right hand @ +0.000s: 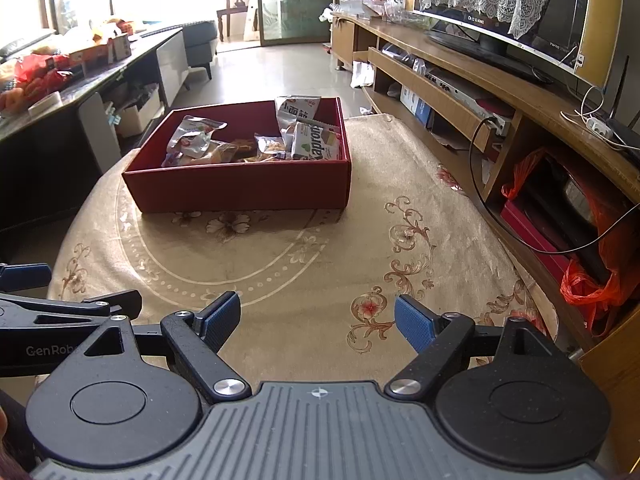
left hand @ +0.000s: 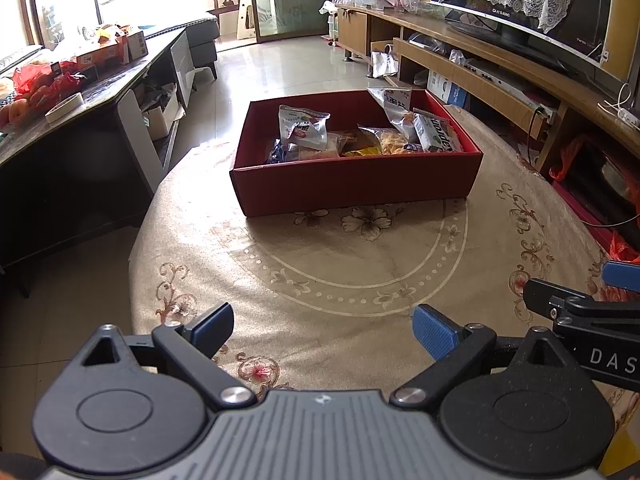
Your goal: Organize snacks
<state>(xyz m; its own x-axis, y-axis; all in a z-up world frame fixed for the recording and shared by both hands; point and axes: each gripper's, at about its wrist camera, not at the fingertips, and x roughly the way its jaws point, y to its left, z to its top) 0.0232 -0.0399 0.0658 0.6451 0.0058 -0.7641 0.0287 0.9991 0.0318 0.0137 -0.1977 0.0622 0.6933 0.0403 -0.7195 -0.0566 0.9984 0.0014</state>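
A red cardboard box [left hand: 356, 184] stands on the far part of the round table; it also shows in the right wrist view [right hand: 240, 190]. Several snack packets lie inside it, among them a silver packet [left hand: 304, 126], a white packet leaning on the back wall [left hand: 394, 106] and a "Kapro" packet [left hand: 434, 134] [right hand: 316, 142]. My left gripper [left hand: 324, 330] is open and empty, held over the near side of the table. My right gripper [right hand: 318, 318] is open and empty beside it, and part of it shows at the left view's right edge [left hand: 580, 312].
The table wears a beige floral cloth [left hand: 360, 264]. A low wooden TV cabinet [right hand: 500, 88] with a television runs along the right. A dark side table [left hand: 80, 92] with bags and boxes stands at the left. Red plastic bags [right hand: 592, 280] lie by the cabinet.
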